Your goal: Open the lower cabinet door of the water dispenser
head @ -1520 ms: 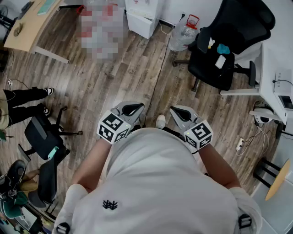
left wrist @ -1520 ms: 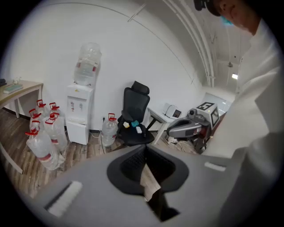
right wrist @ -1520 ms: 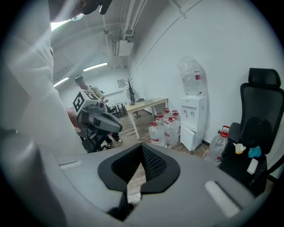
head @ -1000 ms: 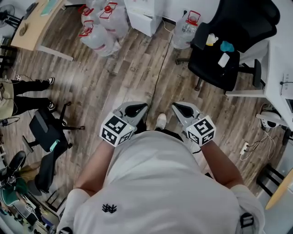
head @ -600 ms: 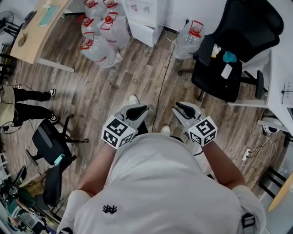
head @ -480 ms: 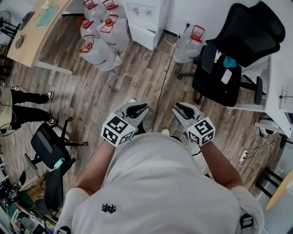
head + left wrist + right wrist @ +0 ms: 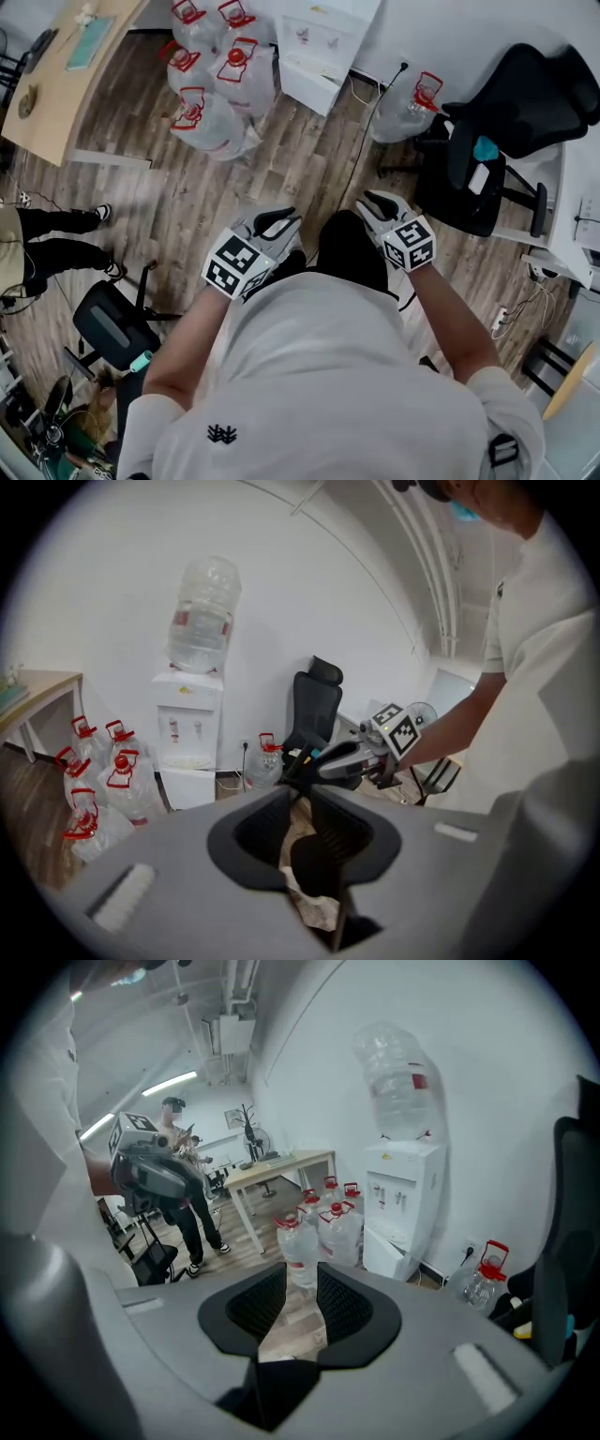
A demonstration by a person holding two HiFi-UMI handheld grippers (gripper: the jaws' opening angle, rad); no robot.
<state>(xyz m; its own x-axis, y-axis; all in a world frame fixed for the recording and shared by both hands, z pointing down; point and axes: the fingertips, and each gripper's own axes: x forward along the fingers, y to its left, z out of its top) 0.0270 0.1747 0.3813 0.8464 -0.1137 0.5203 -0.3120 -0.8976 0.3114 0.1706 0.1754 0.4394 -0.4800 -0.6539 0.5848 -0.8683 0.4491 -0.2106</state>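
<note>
Head view: pale wood plank floor (image 7: 281, 159) runs right across the frame; the white water dispenser (image 7: 323, 42) stands at top centre against the wall; a cluster of red-capped water jugs (image 7: 220, 89) sits just left of it, a single jug (image 7: 412, 103) to its right; black office chair (image 7: 502, 131) upper right, wooden desk (image 7: 56, 75) upper left, a standing person (image 7: 47, 248) at the left edge. Left gripper (image 7: 281, 221) and right gripper (image 7: 373, 199) are held out at mid-frame, well apart from the dispenser.

Left gripper view: jaws a narrow gap apart, nothing gripped, floor showing between them; the dispenser stands left of centre against the white wall (image 7: 309, 592), an inverted bottle (image 7: 202, 611) on top; its lower cabinet door (image 7: 190, 787) sits low beneath the taps and looks shut; the right gripper shows at centre right.

Right gripper view: jaws likewise narrowly parted and empty, floor between; dispenser right of centre, jugs at centre beside it, desk behind them, left gripper at upper left.
</note>
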